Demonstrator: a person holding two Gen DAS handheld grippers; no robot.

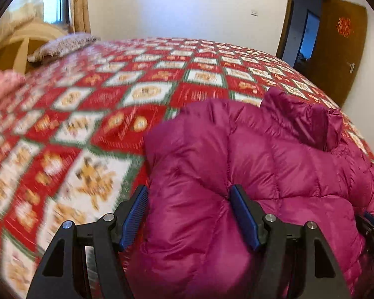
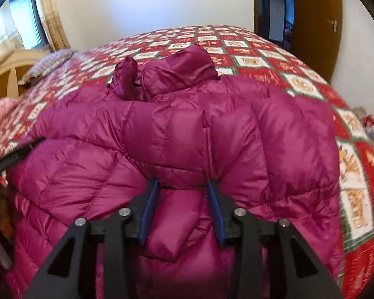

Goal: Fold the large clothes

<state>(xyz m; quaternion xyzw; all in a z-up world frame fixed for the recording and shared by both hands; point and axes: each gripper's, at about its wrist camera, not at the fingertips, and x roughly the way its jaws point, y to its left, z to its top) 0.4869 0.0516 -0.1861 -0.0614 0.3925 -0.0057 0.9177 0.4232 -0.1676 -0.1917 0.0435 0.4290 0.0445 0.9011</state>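
The magenta down jacket (image 2: 177, 134) is lying near the bed's (image 1: 142, 79) near edge, hood (image 2: 179, 69) pointing toward the far side, and both grippers are gathering bulky folds of it — presumably to double it over. The left gripper (image 1: 189, 196) is straddling a fat puffy roll, pads pressing in; the right gripper (image 2: 183, 186) is pinching a narrower flap mid-jacket. The jacket's hem and sleeves are lying hidden beneath the tools — the bedspread is blurring.

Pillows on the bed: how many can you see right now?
1. The pillow lies at the far left corner of the bed, near the curtain. Something pink at the left edge may be bedding; more could lie hidden behind the jacket.
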